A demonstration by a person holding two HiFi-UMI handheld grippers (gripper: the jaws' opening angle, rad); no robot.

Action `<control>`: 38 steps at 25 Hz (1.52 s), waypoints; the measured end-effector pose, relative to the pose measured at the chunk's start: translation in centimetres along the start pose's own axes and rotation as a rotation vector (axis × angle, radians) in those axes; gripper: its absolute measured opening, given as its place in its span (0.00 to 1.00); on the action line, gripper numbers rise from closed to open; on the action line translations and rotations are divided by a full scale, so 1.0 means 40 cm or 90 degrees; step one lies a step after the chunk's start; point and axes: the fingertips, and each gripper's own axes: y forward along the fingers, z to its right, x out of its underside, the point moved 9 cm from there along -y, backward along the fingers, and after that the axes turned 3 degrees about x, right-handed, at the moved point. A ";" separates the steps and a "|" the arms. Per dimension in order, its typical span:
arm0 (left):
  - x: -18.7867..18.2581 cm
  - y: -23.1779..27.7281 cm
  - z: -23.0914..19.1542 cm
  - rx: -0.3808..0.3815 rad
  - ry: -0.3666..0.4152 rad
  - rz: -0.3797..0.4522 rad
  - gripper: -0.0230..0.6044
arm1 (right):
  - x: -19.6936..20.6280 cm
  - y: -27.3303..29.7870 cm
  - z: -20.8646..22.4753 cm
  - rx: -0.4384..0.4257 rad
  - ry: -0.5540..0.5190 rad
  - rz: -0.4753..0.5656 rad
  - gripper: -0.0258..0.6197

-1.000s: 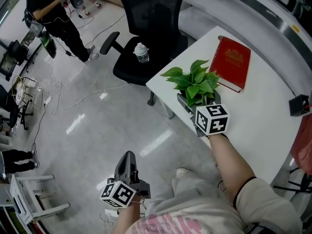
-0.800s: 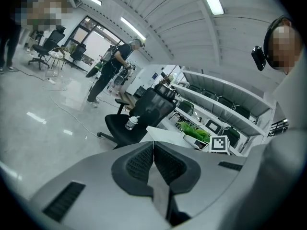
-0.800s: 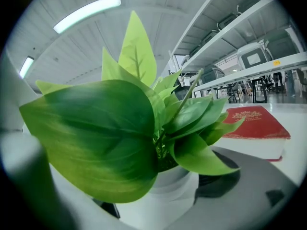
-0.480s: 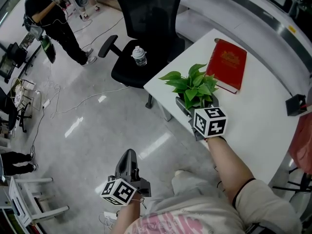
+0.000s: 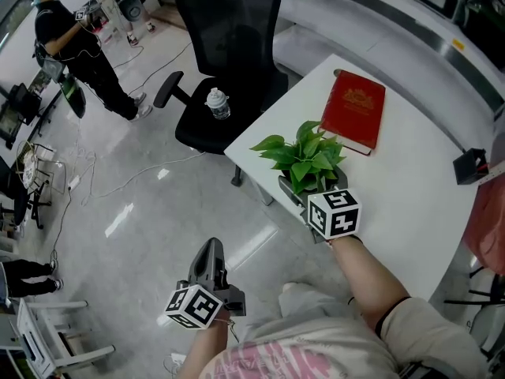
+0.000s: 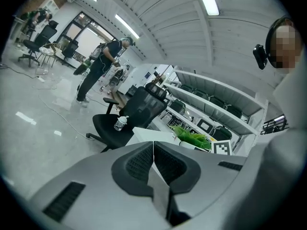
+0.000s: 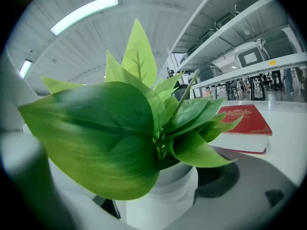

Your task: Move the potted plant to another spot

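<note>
1. One potted plant stands upright, its stems rising straight, at the white table's edge.
2. It has broad green leaves and a white pot.
3. The right gripper clamps the pot; the left gripper is closed and empty.

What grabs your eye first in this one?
A leafy green potted plant in a white pot, held in the right gripper near the white table's edge. Just beyond it lies a red book, and a black office chair with a water bottle on its seat stands by the table.
</note>
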 end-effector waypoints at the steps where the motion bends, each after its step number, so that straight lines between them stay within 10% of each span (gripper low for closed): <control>1: -0.003 0.004 0.008 0.005 0.002 -0.001 0.08 | -0.004 -0.010 -0.001 0.000 -0.003 0.002 0.85; 18: -0.048 0.116 0.166 0.114 0.020 0.000 0.08 | -0.127 -0.228 -0.002 0.007 -0.036 0.092 0.85; 38: -0.082 0.269 0.311 0.275 0.040 -0.068 0.08 | -0.224 -0.381 0.059 0.139 -0.016 0.164 0.85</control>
